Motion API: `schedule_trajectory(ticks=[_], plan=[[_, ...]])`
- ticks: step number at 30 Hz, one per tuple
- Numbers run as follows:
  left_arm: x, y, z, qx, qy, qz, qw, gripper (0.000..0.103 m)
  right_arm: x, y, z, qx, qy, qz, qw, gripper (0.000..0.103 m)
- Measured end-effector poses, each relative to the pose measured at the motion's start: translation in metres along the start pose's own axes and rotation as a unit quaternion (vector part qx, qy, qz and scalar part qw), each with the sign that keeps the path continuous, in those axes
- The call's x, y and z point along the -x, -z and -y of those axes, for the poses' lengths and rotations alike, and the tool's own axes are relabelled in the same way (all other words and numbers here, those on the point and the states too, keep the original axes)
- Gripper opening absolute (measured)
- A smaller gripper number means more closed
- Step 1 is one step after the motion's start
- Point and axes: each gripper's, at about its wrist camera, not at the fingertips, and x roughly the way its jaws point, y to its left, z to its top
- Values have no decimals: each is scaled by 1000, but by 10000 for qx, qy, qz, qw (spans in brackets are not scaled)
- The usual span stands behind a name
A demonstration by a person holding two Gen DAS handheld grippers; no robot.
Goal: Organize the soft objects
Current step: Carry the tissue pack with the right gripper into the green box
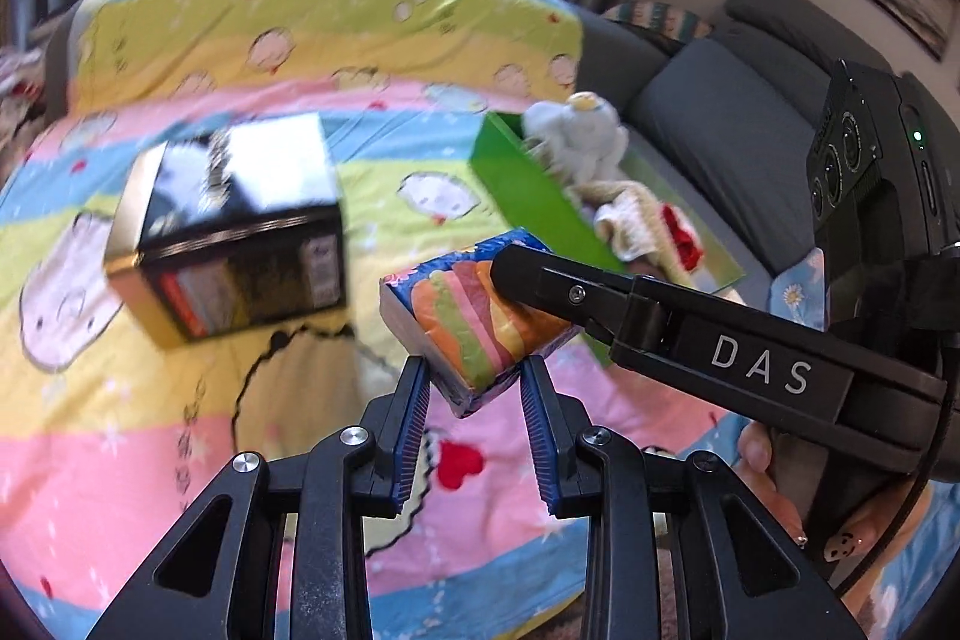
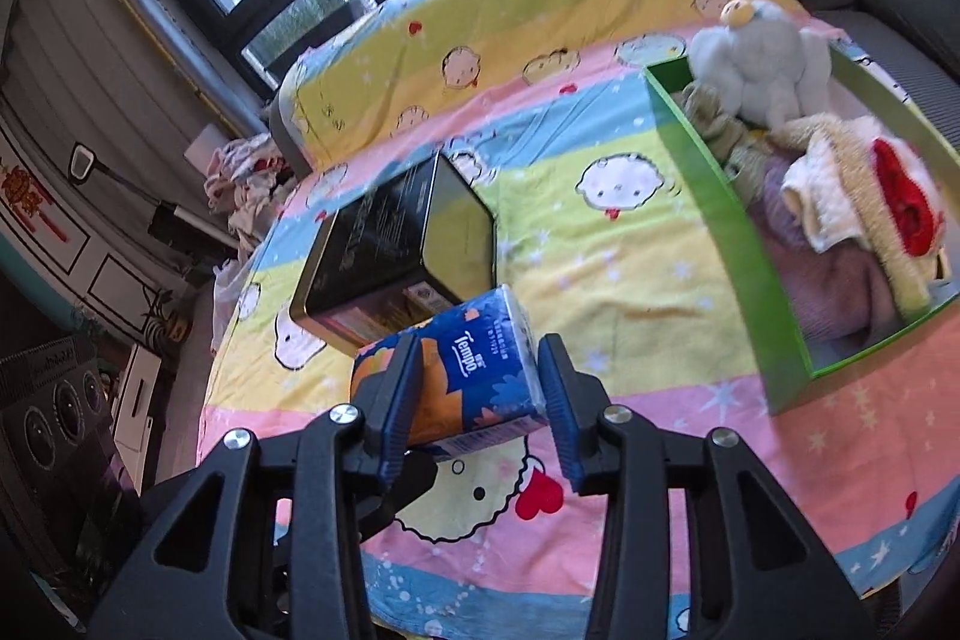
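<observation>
1. The right gripper (image 2: 480, 388) pinches a soft, crinkly Tempo tissue pack (image 2: 462, 370) between its ribbed blue pads, lifted above the cartoon-print bedsheet (image 2: 600, 250).
2. The left gripper (image 1: 474, 388) stands spread, the pack's lower corner between its pads; contact is unclear.
3. Ahead-left lies a glossy black tin box (image 2: 396, 244).
4. Ahead-right, a green tray (image 2: 720, 232) holds a fuzzy plush toy (image 2: 756, 58) and heaped towels, partly cut off.

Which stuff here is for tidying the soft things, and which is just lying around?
For the job:
tissue pack, held in the right hand-held gripper
green box
plush toy
folded cloths

Just lying about:
black tin
cartoon blanket
</observation>
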Motion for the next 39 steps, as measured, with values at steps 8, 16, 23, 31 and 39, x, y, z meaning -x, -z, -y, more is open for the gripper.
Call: schedule_trajectory(ticks=[8,16,23,31,39], plan=[[-13,-32,37,-524,418,103,9977,32,37,-23,24,-204,371,517,9978,41],[-43,-69,81,-938,886,128,9916,32,70,-48,68,-626,691,1000,9906,41],[-79,-79,118,-1192,1159,-26,9861,32,83,-48,114,-1296,853,1250,9799,41],[-128,-76,138,-1193,1309,-533,9827,32,74,-42,160,-1816,1168,1097,9702,41],[-158,-82,143,-1072,1308,-904,9815,32,57,-53,175,-1912,1544,913,9650,41]])
